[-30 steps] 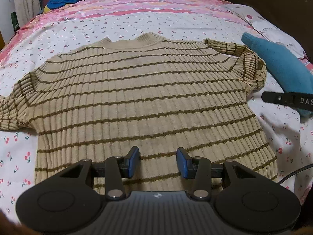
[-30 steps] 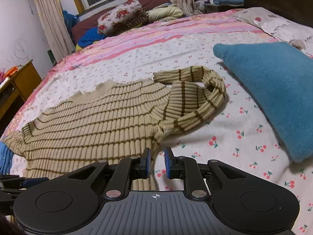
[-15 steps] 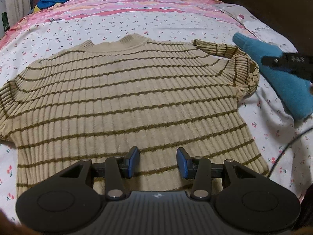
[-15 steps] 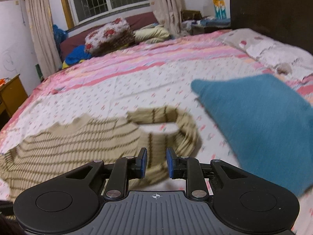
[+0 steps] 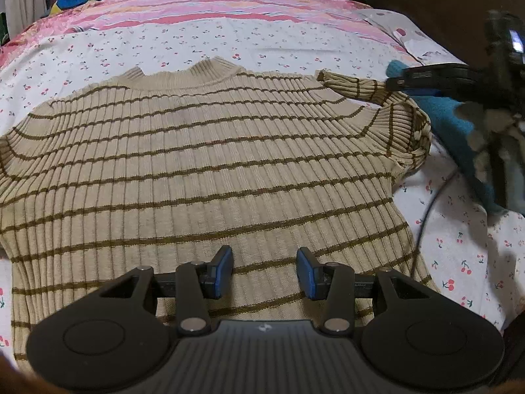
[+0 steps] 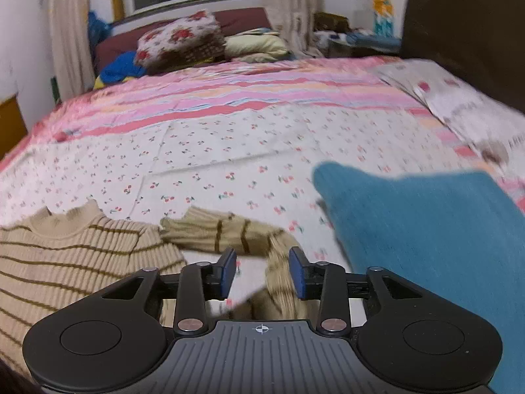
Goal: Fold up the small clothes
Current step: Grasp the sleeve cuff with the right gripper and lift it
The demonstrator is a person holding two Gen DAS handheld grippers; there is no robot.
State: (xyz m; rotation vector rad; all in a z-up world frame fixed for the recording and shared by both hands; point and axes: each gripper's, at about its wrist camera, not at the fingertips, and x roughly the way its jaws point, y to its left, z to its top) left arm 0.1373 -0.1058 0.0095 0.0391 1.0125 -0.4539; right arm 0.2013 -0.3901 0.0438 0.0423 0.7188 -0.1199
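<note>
Beige with thin brown stripes, the sweater point(image 5: 203, 170) lies flat on the bed point(image 5: 262, 36), its neck pointing away from you. One sleeve point(image 5: 403, 131) is bent back at the far right corner, and its cuff rests on the cherry-print sheet just beside the shoulder.

Your left gripper point(image 5: 264, 271) hangs over the bottom part of the sweater with its two blue pads wide apart. Nothing is between them.

Your right gripper point(image 6: 262, 271) is over the bent sleeve point(image 6: 282, 262). Its pads are apart too, and the sleeve runs up between them, but the picture is blurry and you are not squeezing it. A blue cloth point(image 6: 426, 246) lies near the sleeve, on the right.
</note>
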